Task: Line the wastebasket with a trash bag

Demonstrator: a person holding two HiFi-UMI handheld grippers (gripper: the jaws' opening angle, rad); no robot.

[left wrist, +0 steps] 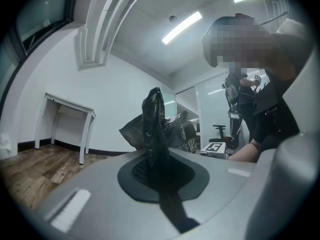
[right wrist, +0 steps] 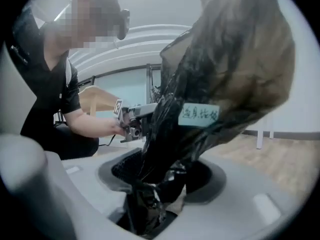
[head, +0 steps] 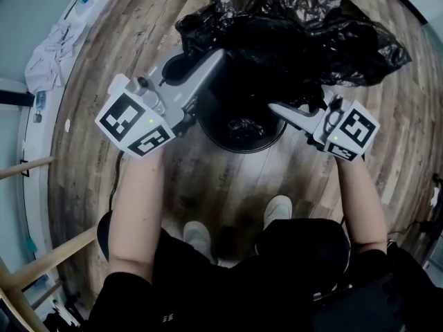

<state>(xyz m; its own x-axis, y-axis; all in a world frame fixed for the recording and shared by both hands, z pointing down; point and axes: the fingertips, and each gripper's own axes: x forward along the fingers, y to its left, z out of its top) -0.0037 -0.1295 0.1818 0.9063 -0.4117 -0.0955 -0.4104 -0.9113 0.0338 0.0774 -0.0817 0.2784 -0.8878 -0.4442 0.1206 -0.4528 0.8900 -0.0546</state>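
Wastebasket [head: 243, 146], black and round, stands on the wood floor [head: 90, 158] just ahead of the person's shoes [head: 278, 209]. The black trash bag [head: 297, 26] is bunched over the basket's far rim and spreads across the floor beyond it.

My left gripper [left wrist: 161, 166] is at the basket's left side. Its fingers are closed together on a narrow fold of the bag, and the fold stands upright out of the pinch, with the rest of the bag behind it.

My right gripper [right wrist: 160, 184] is at the basket's right side, fingers standing apart. Bag film hangs down through the gap between them. I see no pad pressing on it. A pale printed label [right wrist: 199, 115] is stuck on the bag above the fingers.
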